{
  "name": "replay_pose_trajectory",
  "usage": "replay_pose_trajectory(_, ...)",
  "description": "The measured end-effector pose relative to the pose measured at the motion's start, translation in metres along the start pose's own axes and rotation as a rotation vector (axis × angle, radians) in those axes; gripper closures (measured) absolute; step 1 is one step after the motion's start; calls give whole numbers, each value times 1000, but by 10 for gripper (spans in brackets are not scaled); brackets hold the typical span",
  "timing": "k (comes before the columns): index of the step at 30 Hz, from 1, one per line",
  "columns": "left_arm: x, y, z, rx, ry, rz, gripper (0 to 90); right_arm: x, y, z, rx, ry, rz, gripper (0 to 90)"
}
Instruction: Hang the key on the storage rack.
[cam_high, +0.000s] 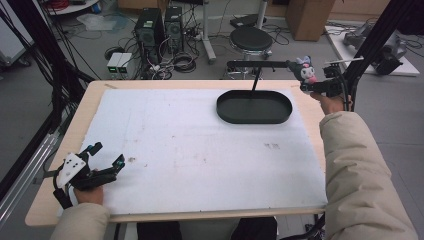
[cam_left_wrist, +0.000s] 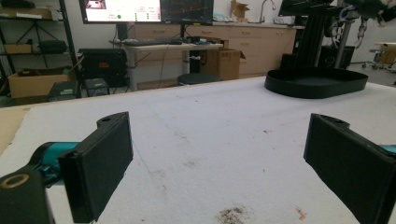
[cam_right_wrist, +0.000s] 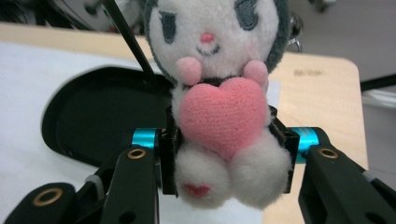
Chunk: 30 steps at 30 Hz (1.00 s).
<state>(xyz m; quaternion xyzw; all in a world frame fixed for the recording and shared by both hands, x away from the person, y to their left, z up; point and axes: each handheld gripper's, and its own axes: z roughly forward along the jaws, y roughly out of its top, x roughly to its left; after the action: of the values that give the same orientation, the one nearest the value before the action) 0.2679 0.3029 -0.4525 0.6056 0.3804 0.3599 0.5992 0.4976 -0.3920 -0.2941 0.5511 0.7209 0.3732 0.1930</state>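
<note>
— Where was the plush toy (cam_right_wrist: 219, 93) at that moment?

— It was held in the right gripper (cam_right_wrist: 224, 161), up in the air at the far right corner of the table (cam_high: 60, 135). In the right gripper view the two jaws pressed its white body from both sides, around the waist, just behind the pink heart. The toy was upright and its face looked toward the camera.

— And the black tray (cam_high: 254, 107)?

— It lay on the white mat (cam_high: 200, 150), in the far right part, and it was empty. In the high view the toy (cam_high: 306, 71) was beside the tray's right end, over the table edge and not over the tray.

— What about the other hand?

— The left gripper (cam_high: 105, 159) was low at the near left corner of the mat. Its jaws stood wide apart, with nothing between them; in the left gripper view I saw between them the stained mat (cam_left_wrist: 210, 140) and, farther away, the tray (cam_left_wrist: 315, 83).
</note>
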Motion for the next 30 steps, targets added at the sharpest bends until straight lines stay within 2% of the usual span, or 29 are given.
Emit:
replay_pose_trajectory(2,0,0,0,-1,1,1,85,-1,-1,0,25,-6,-9,569)
replay_pose_trajectory(7,0,0,0,-2,1,1,84,0,-1,-4,13,-10,-32,568)
replay_pose_trajectory(12,0,0,0,-1,0,4,85,-1,-4,-4,53,-11,-37,567)
replay_pose_trajectory(14,0,0,0,-1,0,4,85,0,-7,-3,40,-15,-48,568)
replay_pose_trajectory(20,0,0,0,-5,0,5,85,-4,-27,7,65,-16,-25,567)
replay_pose_trajectory(30,0,0,0,-5,0,6,84,-7,-45,25,96,6,15,563)
